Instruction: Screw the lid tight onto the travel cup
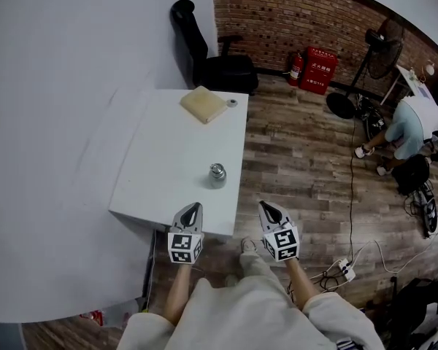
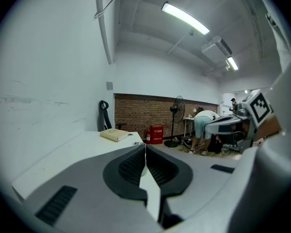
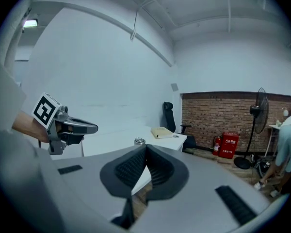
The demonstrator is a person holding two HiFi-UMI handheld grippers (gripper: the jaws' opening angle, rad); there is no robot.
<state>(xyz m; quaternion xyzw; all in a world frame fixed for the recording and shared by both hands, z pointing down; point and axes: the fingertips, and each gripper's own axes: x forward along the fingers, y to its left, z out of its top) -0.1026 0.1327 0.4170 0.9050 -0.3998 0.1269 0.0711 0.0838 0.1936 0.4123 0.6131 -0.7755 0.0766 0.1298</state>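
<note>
A small metal travel cup [image 1: 217,174] with its lid on top stands upright near the right edge of the white table [image 1: 168,159]. In the right gripper view only the cup's lid [image 3: 139,141] shows above the jaws. My left gripper [image 1: 193,208] is shut and empty, held over the table's near edge, short of the cup. My right gripper [image 1: 267,208] is shut and empty too, held off the table's near right corner over the floor. In the left gripper view the cup is hidden behind the jaws [image 2: 145,149].
A tan flat block [image 1: 203,104] and a small tape roll [image 1: 232,103] lie at the table's far end. A black office chair [image 1: 208,57] stands behind it. On the wooden floor to the right are a standing fan [image 1: 372,64], red extinguisher boxes [image 1: 317,69], cables and a crouching person [image 1: 412,126].
</note>
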